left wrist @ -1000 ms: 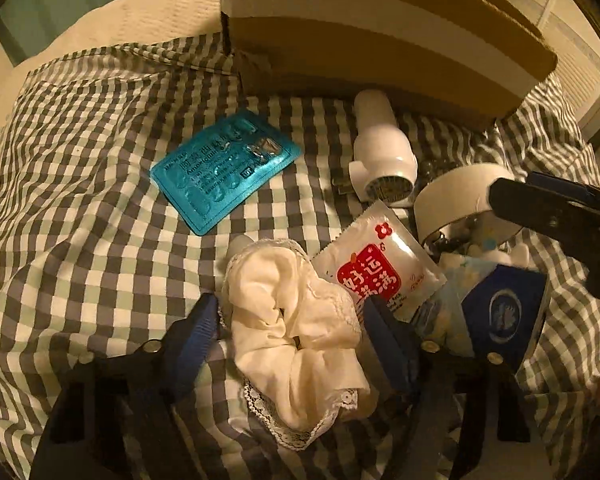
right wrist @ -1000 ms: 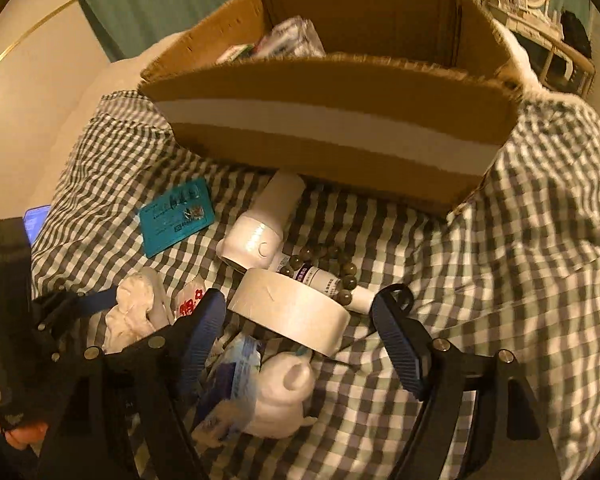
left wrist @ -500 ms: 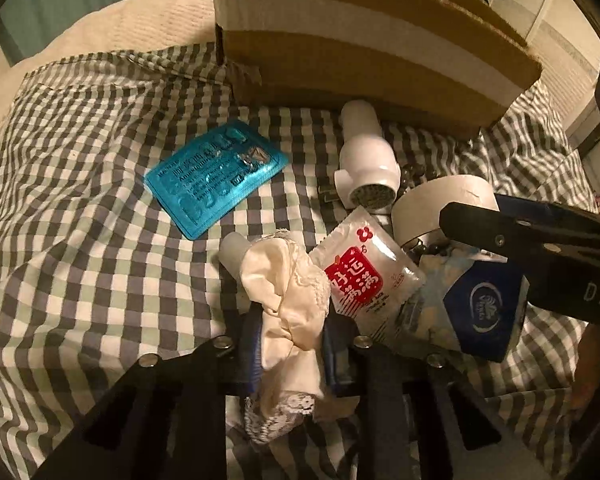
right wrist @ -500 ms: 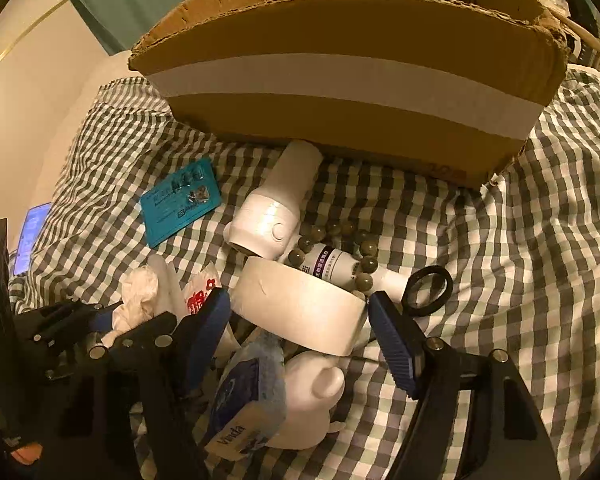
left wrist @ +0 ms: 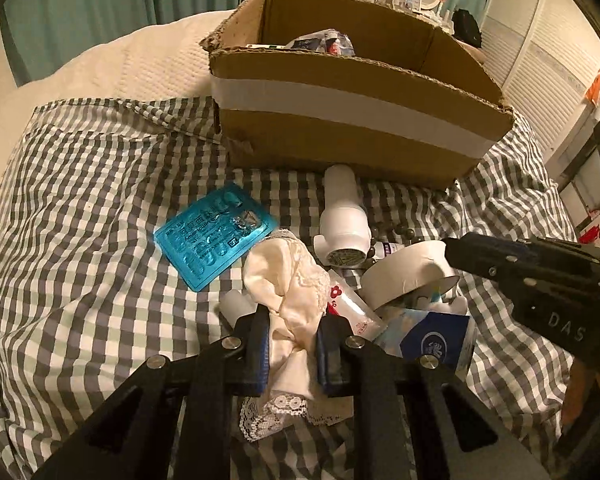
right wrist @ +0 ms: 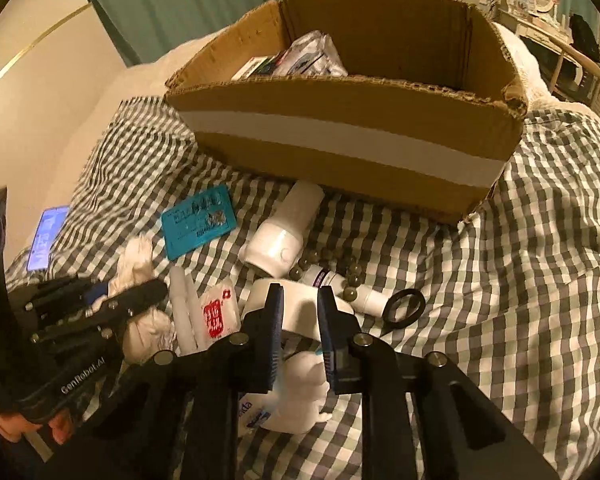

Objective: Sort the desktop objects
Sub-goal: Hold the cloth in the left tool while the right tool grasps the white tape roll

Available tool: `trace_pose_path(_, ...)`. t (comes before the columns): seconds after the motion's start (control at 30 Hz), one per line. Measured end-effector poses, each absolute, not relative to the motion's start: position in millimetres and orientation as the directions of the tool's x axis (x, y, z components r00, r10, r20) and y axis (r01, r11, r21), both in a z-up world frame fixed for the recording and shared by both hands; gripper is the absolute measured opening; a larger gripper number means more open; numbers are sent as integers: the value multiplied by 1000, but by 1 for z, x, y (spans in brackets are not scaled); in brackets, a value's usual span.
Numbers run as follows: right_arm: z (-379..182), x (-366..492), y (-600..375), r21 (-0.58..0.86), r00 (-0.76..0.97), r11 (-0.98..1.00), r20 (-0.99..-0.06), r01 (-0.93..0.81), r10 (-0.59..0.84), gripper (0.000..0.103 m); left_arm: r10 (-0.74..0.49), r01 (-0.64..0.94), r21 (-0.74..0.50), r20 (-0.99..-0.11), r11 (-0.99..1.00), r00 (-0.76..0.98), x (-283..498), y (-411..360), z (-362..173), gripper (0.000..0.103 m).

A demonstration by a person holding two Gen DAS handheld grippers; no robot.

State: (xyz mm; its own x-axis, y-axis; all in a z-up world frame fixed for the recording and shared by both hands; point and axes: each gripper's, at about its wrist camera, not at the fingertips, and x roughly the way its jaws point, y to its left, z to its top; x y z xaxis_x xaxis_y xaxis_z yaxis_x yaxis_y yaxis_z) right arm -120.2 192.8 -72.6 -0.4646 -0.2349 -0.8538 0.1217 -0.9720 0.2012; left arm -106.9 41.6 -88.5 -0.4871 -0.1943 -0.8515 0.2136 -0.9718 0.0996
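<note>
A cream lace scrunchie (left wrist: 284,280) lies on the checked bedcover, and my left gripper (left wrist: 290,344) is closing, its pads pressing on the cloth. The scrunchie (right wrist: 140,256) and left gripper (right wrist: 140,292) also show at the left of the right wrist view. A white tape roll (right wrist: 300,304) sits in the pile, with my right gripper (right wrist: 300,320) closing and its pads against the roll's wall. In the left wrist view the tape roll (left wrist: 404,272) meets the right gripper's fingers (left wrist: 480,256). An open cardboard box (left wrist: 340,120) holding several packets stands behind.
Around the pile lie a teal blister pack (left wrist: 216,240), a white bottle (left wrist: 344,220), a red-and-white sachet (left wrist: 348,304), a blue tissue pack (left wrist: 432,340), dark beads (right wrist: 340,264), black scissors handle (right wrist: 404,308) and a white figure (right wrist: 304,400). A lit phone (right wrist: 48,236) lies far left.
Both grippers went from wide open to closed: the left around the scrunchie, the right around the tape roll. The left has lifted, pulling the scrunchie up; the box interior now shows.
</note>
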Motion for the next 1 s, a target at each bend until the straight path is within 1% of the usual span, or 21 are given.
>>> trace_pose_path(0.07,-78,-120,193,193,-451,-973,-863,126,-229,17,-191,214,97,-856,-972,-480,-108,41,-93,18)
trace_pose_path(0.1,-81,-119,192,192,-450,-973,-863,130,-231,19,-188,215,94,-859,-972,-476,-108,41,-95,18)
trace_pose_path(0.13,-82,-118,193,193,-454,-972,-860,134,-234,31,-186,216,91,-862,-972,-472,-109,40,-98,18)
trace_pose_path(0.17,-83,-118,192,193,-457,-971,-857,144,-238,46,-186,219,89,-862,-972,-471,-109,39,-99,18)
trace_pose_path(0.23,-87,-119,191,181,-459,-973,-858,145,-228,60,-181,223,83,-864,-971,-470,-114,36,-102,18)
trace_pose_path(0.33,-94,-128,191,186,-450,-970,-861,157,-238,61,-176,225,74,-861,-972,-478,-122,31,-103,18)
trace_pose_path(0.37,-96,-130,191,191,-448,-969,-860,159,-243,66,-175,225,72,-859,-972,-481,-125,29,-104,18)
trace_pose_path(0.43,-99,-135,189,190,-445,-967,-861,170,-247,72,-175,227,69,-855,-971,-488,-131,26,-105,18)
trace_pose_path(0.57,-109,-140,182,217,-418,-945,-856,243,-304,72,-181,231,72,-850,-970,-495,-138,21,-109,18)
trace_pose_path(0.73,-111,-138,173,174,-425,-944,-859,281,-285,72,-178,233,69,-854,-970,-489,-140,18,-113,18)
trace_pose_path(1.0,-101,-123,174,114,-457,-950,-856,292,-243,71,-190,238,71,-830,-969,-525,-130,24,-94,18)
